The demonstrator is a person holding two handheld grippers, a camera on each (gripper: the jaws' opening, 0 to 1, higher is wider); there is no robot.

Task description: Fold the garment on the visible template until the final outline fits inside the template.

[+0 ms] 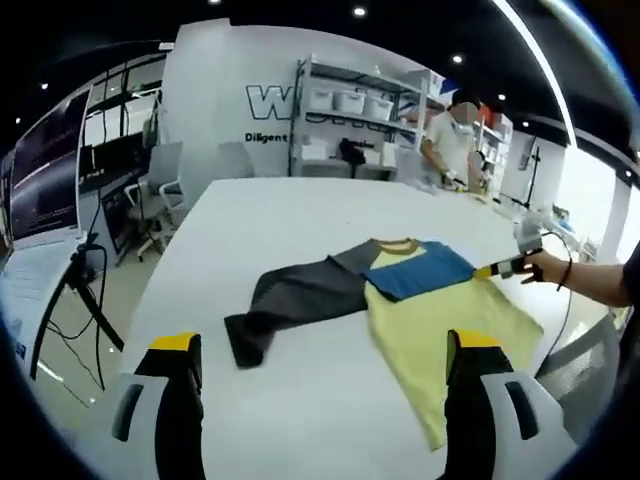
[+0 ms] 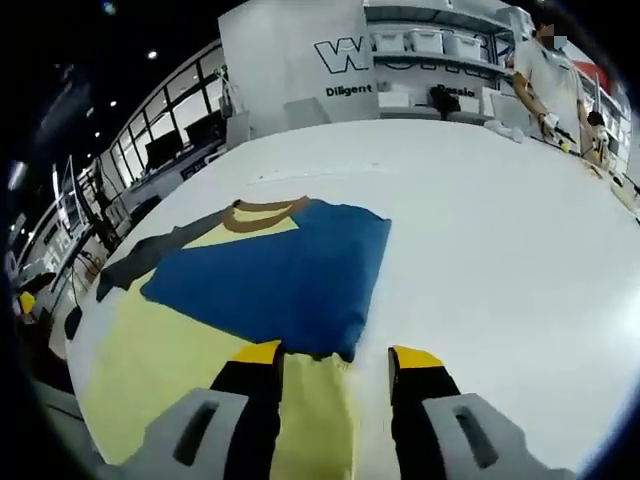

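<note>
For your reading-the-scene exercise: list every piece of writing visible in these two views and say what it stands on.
"W": large outlined letter on the white wall behind the table; the letters after it are cut off by the shelving.
"Diligent": small dark word on the same wall, below the big letters; anything after it is hidden.
The garment carries no readable text.

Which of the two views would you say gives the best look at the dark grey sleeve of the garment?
The left gripper view: the dark grey sleeve lies stretched out on the white table, seen whole from shoulder to cuff. In the right gripper view the sleeve is a narrow strip at the far side of the garment, beyond the blue panel.
</note>
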